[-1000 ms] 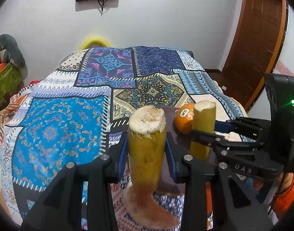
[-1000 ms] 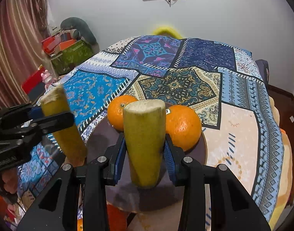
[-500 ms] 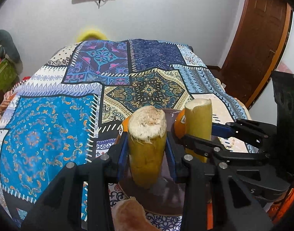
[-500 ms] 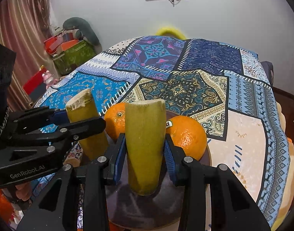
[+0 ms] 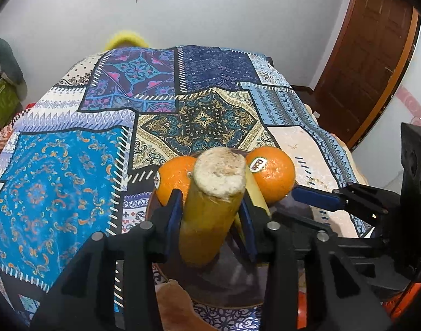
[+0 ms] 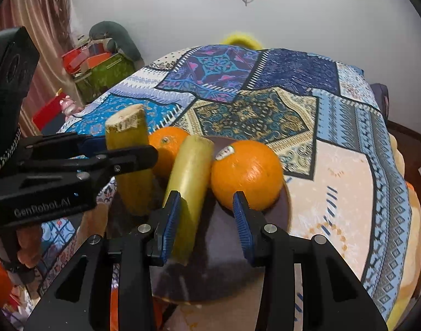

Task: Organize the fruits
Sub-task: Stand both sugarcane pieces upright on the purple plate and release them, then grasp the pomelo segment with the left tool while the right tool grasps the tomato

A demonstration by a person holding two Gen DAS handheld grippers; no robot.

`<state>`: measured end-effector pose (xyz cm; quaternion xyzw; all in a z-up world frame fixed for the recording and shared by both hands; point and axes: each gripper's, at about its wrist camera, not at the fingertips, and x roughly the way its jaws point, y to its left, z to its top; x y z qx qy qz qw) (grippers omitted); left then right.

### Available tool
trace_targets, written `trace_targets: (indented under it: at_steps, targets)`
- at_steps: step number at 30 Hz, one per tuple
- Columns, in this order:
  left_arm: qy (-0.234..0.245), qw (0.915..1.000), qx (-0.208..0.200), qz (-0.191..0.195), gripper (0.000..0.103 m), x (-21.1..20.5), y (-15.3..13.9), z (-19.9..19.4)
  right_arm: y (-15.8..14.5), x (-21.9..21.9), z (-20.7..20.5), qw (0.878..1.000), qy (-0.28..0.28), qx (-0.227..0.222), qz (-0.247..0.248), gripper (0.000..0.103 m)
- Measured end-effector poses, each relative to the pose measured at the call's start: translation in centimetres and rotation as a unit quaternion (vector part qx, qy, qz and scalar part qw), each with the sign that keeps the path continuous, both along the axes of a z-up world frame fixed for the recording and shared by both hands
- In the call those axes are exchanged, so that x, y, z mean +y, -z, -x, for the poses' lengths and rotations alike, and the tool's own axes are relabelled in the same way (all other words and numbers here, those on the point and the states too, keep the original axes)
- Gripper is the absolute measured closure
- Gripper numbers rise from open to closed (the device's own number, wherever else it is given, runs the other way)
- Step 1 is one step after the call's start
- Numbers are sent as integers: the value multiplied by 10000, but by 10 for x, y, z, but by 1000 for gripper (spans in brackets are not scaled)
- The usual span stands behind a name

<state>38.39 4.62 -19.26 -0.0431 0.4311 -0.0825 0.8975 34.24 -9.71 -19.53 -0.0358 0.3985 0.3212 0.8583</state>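
Setting cane pieces on the plate beside two oranges.

My left hand-held gripper clamps one cane upright over the plate; my right hand-held gripper stands wide, the other cane leaning against its left pad, tilted toward the oranges just ahead.

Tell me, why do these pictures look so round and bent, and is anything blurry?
Both views are fisheye: dark corners, and the patchwork cloth bulges like a dome. Left wrist view: the door frame curves; the plate shows pale glare. Right wrist view: the orange is slightly soft; the wall is evenly lit.
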Motion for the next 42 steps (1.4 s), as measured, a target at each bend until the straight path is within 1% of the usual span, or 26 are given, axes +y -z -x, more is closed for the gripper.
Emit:
trace_targets:
  at_steps: [1, 3, 6, 8, 10, 15, 19, 24, 27, 30, 32, 35, 36, 37, 42]
  targets:
    - [-11, 10000, 17, 8, 54, -1, 0, 0, 0, -3, 1, 10000, 44, 9, -14, 67]
    - [-30, 10000, 22, -36, 49, -3, 1, -1, 0, -10, 3, 9999, 108, 24, -48, 67]
    - [3, 9999, 22, -146, 49, -9, 0, 0, -3, -19, 7, 9998, 191, 9, -82, 67]
    - [23, 9998, 16, -182, 44, -12, -1, 2, -4, -23, 10, 9997, 231, -24, -45, 67]
    - [31, 9998, -19, -215, 36, -14, -4, 6, -5, -26, 14, 9997, 249, -49, -10, 67]
    - [54, 9994, -79, -345, 36, -15, -13, 25, -9, -34, 23, 9995, 306, -52, -12, 67]
    - [-18, 9990, -154, -424, 36, -8, -22, 48, -16, -39, 35, 9994, 335, -88, -48, 67]
    - [-154, 9986, -283, -412, 36, 3, -38, 80, -27, -40, 55, 9992, 352, -186, -70, 66]
    - [-213, 9984, -341, -405, 33, 8, -46, 99, -34, -39, 68, 9989, 396, -243, -96, 60]
    - [-261, 9978, -387, -473, 33, 13, -51, 118, -39, -38, 80, 9986, 410, -306, -99, 59]
    - [-270, 9977, -377, -490, 32, 17, -52, 126, -42, -35, 89, 9986, 402, -344, -59, 58]
    - [-292, 9978, -326, -497, 30, 22, -52, 140, -44, -33, 101, 9984, 402, -389, -6, 50]
    - [-320, 9978, -300, -496, 27, 24, -51, 145, -44, -33, 104, 9983, 420, -406, 7, 49]
    - [-346, 9978, -286, -498, 23, 26, -50, 148, -44, -32, 107, 9982, 429, -419, 24, 49]
    - [-428, 9978, -217, -462, 22, 37, -43, 165, -39, -27, 117, 9987, 406, -305, 83, 48]
